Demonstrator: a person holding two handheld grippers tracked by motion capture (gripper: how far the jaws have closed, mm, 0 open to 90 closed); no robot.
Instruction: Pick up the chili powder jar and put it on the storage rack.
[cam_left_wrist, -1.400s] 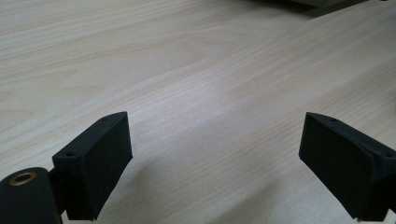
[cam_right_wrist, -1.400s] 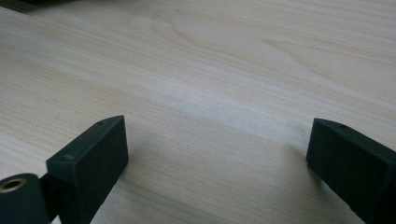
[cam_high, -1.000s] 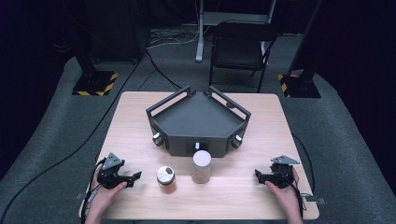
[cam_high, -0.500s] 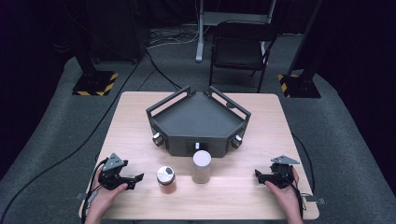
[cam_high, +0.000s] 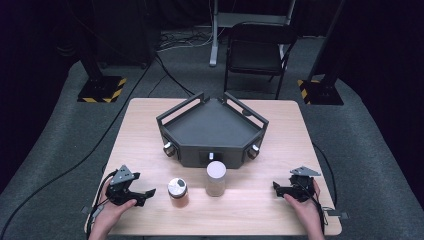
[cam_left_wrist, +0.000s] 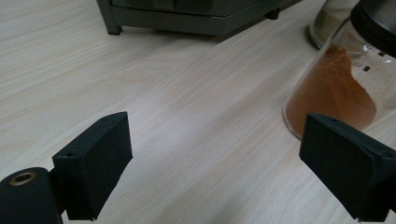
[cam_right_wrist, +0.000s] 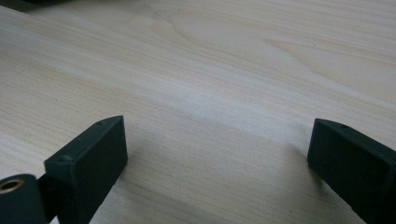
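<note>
A short glass jar of orange powder (cam_high: 177, 193) with a metal lid stands near the table's front, left of centre. Beside it a taller jar with a white lid (cam_high: 216, 178) holds pale powder. My left gripper (cam_high: 145, 193) rests open on the table just left of the orange jar, nothing between its jaws. In the left gripper view (cam_left_wrist: 215, 158) the orange jar (cam_left_wrist: 336, 93) stands just beyond the right jaw. My right gripper (cam_high: 278, 189) lies open at the front right, its jaws wide over bare wood in the right gripper view (cam_right_wrist: 217, 158).
A dark grey angular tray on legs (cam_high: 212, 130) with knobs on its front sits at mid-table, behind the jars. The wooden table (cam_high: 150, 130) stands on grey carpet. A black chair (cam_high: 257, 52) and cables lie beyond the far edge.
</note>
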